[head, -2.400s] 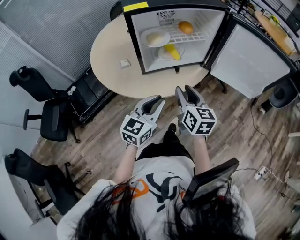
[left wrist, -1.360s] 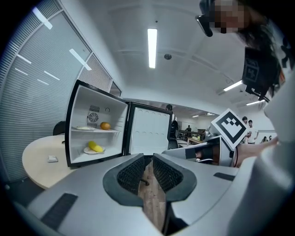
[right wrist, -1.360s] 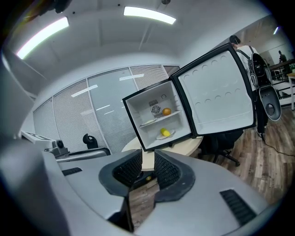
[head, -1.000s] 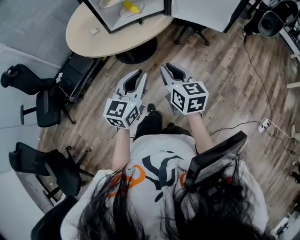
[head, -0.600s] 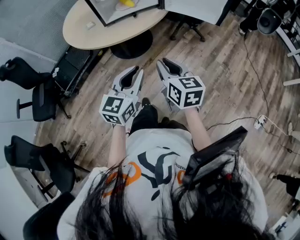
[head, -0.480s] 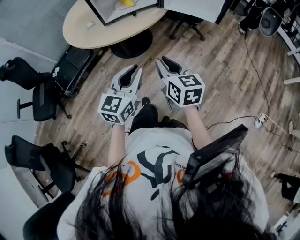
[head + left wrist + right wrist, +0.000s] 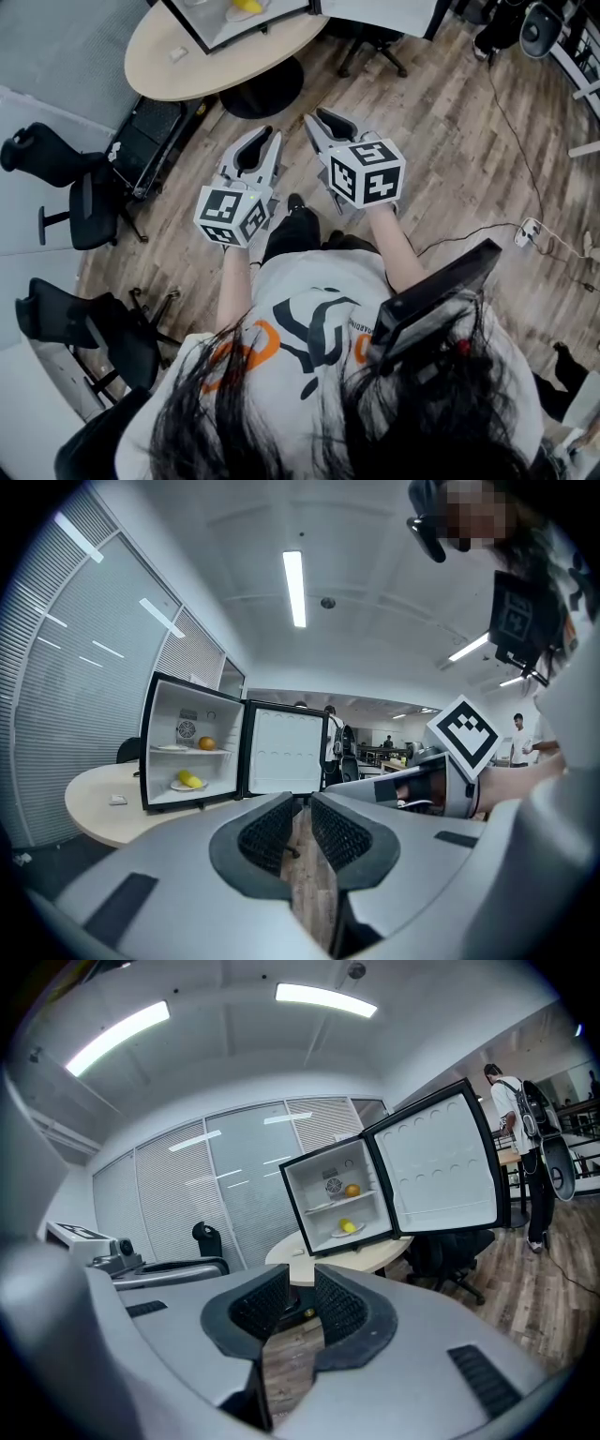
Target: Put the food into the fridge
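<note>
The small fridge [image 7: 192, 752] stands open on the round table [image 7: 216, 56], its door [image 7: 286, 752] swung to the right. Inside it, an orange [image 7: 207, 743] lies on the upper shelf and a yellow food item [image 7: 189, 780] sits on a plate below; both also show in the right gripper view, orange [image 7: 352, 1190] above yellow item [image 7: 347, 1227]. My left gripper [image 7: 270, 139] and right gripper [image 7: 317, 120] hang side by side over the wooden floor, well short of the table. Both are shut with nothing between the pads.
Two black office chairs [image 7: 80, 192] [image 7: 84, 328] stand at the left. A black case [image 7: 150, 150] sits under the table's edge, and a small white item [image 7: 177, 54] lies on the table. A cable [image 7: 506, 122] runs across the floor at the right. A person [image 7: 506, 1087] stands beyond the fridge door.
The fridge and table have slid toward the top of the head view as I backed away. Both grippers stayed side by side, shut and empty.
</note>
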Available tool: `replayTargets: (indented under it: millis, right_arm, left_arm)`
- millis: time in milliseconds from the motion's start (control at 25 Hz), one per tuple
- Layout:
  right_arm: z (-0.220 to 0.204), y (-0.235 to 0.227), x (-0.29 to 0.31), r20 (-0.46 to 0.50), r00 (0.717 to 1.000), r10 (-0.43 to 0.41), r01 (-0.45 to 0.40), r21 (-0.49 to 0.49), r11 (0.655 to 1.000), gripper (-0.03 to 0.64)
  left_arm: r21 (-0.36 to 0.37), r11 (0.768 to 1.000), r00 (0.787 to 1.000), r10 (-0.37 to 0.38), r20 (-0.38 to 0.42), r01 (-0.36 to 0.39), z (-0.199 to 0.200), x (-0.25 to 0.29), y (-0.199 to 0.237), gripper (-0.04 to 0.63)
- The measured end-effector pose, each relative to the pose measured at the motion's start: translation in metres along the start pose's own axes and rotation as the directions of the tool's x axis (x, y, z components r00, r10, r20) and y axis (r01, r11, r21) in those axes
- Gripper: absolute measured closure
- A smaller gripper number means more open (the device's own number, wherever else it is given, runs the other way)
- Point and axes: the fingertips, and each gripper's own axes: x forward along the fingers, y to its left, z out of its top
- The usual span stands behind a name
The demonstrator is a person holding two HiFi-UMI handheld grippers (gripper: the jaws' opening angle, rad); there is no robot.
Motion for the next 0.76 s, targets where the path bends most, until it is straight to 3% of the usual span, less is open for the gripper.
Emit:
replayTargets:
  millis: [760]
  right_arm:
    - [-0.003,0.004,0.008,-0.005,1.0,0.0,0.0,-0.021,1.0,0.526]
  left_arm:
    - [0.004,0.999,0.999,0.044,0.016,-0.044,-0.004,-0.016,0.016,0.541]
